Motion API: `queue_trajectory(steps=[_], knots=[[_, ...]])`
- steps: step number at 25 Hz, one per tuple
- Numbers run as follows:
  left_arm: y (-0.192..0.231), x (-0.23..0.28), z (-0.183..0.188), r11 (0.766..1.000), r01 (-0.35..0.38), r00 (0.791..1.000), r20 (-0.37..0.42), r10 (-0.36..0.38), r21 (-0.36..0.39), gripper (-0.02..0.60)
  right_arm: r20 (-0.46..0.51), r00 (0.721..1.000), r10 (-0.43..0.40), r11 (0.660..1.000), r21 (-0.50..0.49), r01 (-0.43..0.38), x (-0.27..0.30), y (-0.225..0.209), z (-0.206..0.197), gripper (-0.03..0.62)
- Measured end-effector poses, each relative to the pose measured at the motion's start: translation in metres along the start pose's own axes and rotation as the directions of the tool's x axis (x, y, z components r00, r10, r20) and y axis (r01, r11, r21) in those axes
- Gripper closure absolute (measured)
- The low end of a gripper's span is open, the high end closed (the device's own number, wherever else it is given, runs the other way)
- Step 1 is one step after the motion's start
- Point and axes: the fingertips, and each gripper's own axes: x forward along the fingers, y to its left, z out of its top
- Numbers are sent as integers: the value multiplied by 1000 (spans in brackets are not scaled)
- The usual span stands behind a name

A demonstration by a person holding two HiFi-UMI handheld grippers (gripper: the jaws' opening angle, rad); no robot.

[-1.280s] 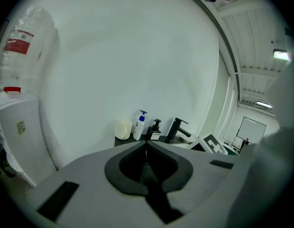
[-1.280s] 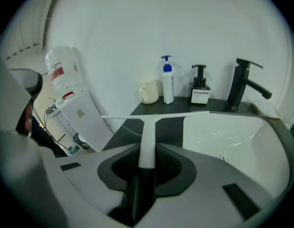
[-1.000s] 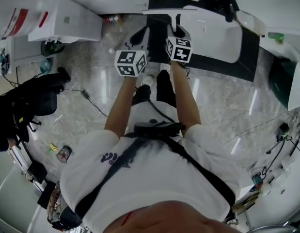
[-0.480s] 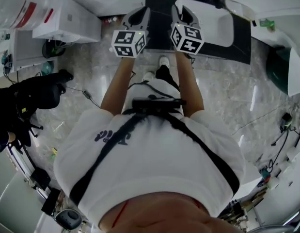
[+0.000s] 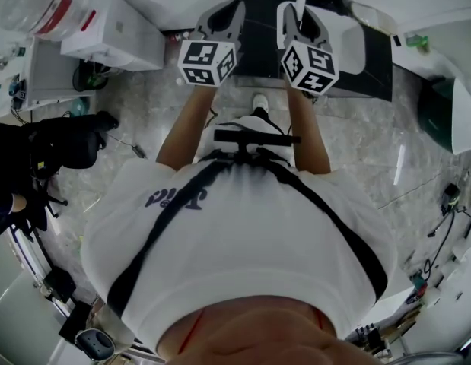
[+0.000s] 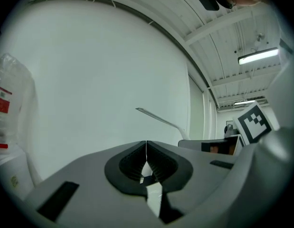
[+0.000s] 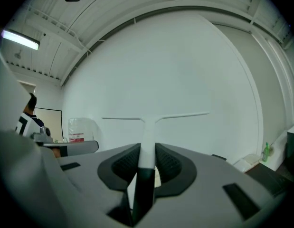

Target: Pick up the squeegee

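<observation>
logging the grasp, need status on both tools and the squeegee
Right tool shut on squeegee handle. Left tool shut, empty. Blade level, facing white wall; nothing seen in the way.

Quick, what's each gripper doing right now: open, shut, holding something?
Left gripper: shut, nothing between the jaws.
Right gripper: shut on the white T-shaped squeegee, at its black-ended handle.

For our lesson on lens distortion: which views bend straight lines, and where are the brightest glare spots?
Right gripper view: wall lines bow, corners go black, a ceiling light flares upper left; the squeegee in the right gripper looks sharp. Left gripper view: the same bowing, a strip lamp glares upper right. Head view: room edges curve, pale streaks shine on the floor.
</observation>
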Motion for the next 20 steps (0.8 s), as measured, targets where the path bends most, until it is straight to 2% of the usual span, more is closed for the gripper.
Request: queue_trajectory(steps=[13,20], knots=[[-18,3,28,999,14,999,41,-16,44,569,137,991,10,999,-36,-5,-19,-2,57,499],[-30,8,37,998,22,998,60,-25,61,571,180,984,5,998,-65,7,-27,-6,76,499]])
